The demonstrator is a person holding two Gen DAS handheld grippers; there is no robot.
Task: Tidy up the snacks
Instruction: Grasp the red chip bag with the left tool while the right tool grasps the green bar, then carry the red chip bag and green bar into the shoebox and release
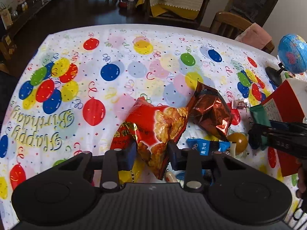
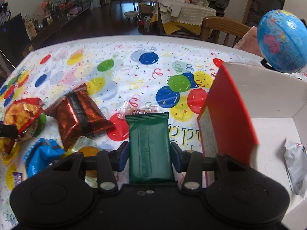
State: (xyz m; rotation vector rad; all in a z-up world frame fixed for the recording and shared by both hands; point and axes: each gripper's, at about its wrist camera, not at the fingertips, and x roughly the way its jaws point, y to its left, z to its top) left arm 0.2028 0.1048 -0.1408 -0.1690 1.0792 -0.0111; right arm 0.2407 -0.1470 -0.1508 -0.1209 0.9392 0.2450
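Right now the left gripper (image 1: 151, 152) is pinching a red chip bag (image 1: 153, 126) by its lower part, a blue pad pressed to each side, the bag lifted above the balloon tablecloth (image 1: 119, 61). Just beyond it lies a copper foil bag (image 1: 210, 111), and near the left gripper's right finger sits a blue wrapper (image 1: 207, 146) beside an amber jelly cup (image 1: 238, 140).

The right gripper (image 2: 149, 154) is closed on a green packet (image 2: 149, 145), held upright between its pads, just left of the box (image 2: 268, 103) with the red outer wall and white inside. A silver packet (image 2: 295, 168) lies on the box floor. Small clear-wrapped candies (image 2: 138, 111) rest on the cloth behind the green packet. A globe (image 2: 282, 40) stands past the box at the table's far right
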